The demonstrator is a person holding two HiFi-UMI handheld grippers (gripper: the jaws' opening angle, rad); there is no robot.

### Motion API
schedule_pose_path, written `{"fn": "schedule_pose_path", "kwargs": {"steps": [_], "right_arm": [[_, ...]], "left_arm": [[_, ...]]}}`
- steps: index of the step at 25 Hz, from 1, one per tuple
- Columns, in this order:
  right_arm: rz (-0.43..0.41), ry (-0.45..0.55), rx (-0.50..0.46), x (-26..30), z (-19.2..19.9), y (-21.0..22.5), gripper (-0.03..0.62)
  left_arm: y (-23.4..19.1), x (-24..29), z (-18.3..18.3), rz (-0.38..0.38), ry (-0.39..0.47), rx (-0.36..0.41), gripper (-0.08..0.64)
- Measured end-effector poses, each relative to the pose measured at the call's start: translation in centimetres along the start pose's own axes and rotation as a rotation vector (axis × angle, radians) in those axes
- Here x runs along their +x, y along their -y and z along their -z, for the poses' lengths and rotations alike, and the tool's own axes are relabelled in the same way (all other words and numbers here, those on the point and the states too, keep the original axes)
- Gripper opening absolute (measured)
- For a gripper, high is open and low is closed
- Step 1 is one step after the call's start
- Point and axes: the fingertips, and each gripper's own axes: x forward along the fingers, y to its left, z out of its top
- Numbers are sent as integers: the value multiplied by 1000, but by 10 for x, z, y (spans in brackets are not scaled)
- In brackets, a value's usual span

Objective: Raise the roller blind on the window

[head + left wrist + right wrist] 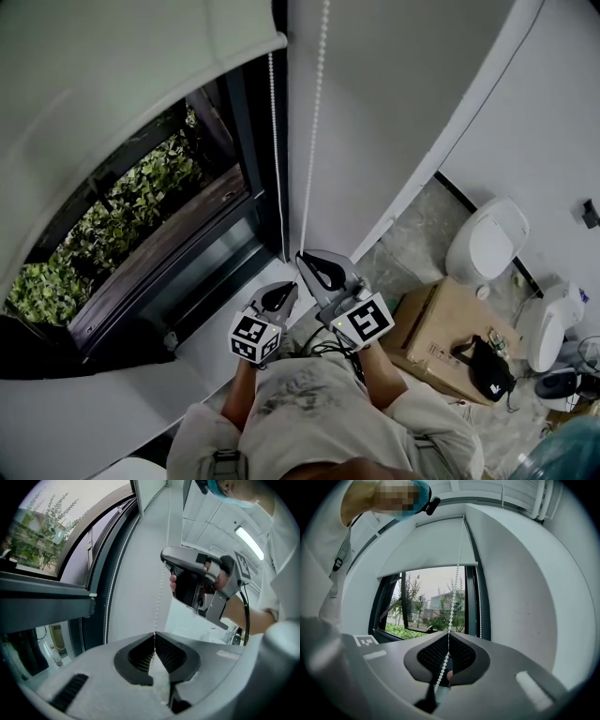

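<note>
The left gripper (153, 637) is clenched on the bead chain (159, 597): its black, finely ribbed pads (171, 653) meet at their tips with the thin white strand pinched between them. The right gripper (447, 637) is clamped on that same strand farther up, its dotted black pads (431, 656) closed at the tips, with the loose beads hanging down through the hollow behind them. Both tools have smooth, rounded grey shells. In the head view each carries a cube (255, 337) printed with black-and-white square markers, and the two sit just beside each other, the right one a little farther along the chain. The chain is a string of small, round, white beads running straight up a plain white wall (520, 583). A second strand runs beside the dark window frame. The roller blind (431, 545) is smooth, matt, pale fabric that covers the upper part of the window (436, 606) and ends in a straight bottom bar (426, 571). The glass below it shows trees and leafy green foliage (131, 202). Far right in the head view, on a mottled stone floor, stand a glossy white toilet (487, 239) and a brown cardboard box (441, 323) with a black bag (487, 367) on its near corner
</note>
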Motion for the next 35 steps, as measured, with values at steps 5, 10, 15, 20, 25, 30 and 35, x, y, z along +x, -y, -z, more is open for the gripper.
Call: {"fn": "schedule_pose_path", "kwargs": {"steps": [5,10,15,20,25,30,35], "right_arm": [[2,50,-8,3,-7,4,12],[5,33,-4,2,-3,6,12],[-1,31,-13,4,-3,5,12],[2,76,-20,6,-10,4,12],[0,78,-18,6,-10,3,12],[-3,85,-21,6,-11,1,12],[-6,82,-25,7,-12,-2,12]], "left_arm": [[3,-5,-3,0,-1,1,21],[9,-16,-30,7,54,12,53],[11,-30,-85,11,154,57,58],[16,-39,-130,34,222,99,71],[25,-45,-175,47,291,156,81],[35,-47,-225,58,373,231,85],[41,-45,-251,62,410,267,84]]}}
